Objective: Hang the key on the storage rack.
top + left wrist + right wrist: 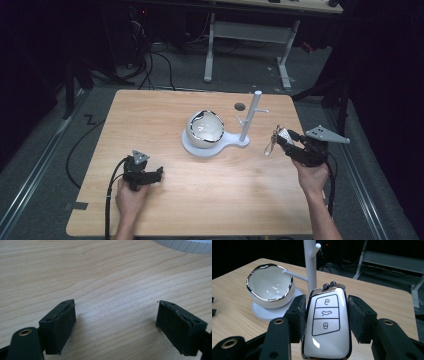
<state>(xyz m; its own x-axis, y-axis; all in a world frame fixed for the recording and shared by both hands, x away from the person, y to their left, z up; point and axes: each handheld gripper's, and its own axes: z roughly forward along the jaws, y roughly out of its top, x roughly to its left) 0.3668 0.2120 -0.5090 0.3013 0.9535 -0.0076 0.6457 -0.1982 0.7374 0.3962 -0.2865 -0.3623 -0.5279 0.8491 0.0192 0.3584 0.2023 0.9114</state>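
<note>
**Wooden table: key fob held off right edge**

Dim room, cables beyond far edge. Right gripper [325, 320] clamped on white car key fob [327, 325], raised near table's [165, 210] right edge; fob's long axis along jaws, ring end toward white hook stand [252, 117] and bowl [205, 127] at centre. Left gripper [145, 172] idle near front-left, jaws apart, holding nothing. Right hand judged nearer stand.

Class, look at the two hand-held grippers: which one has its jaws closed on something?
The right hand-held gripper: its jaws clamp a white car key. The left one rests on the table, jaws apart.
</note>
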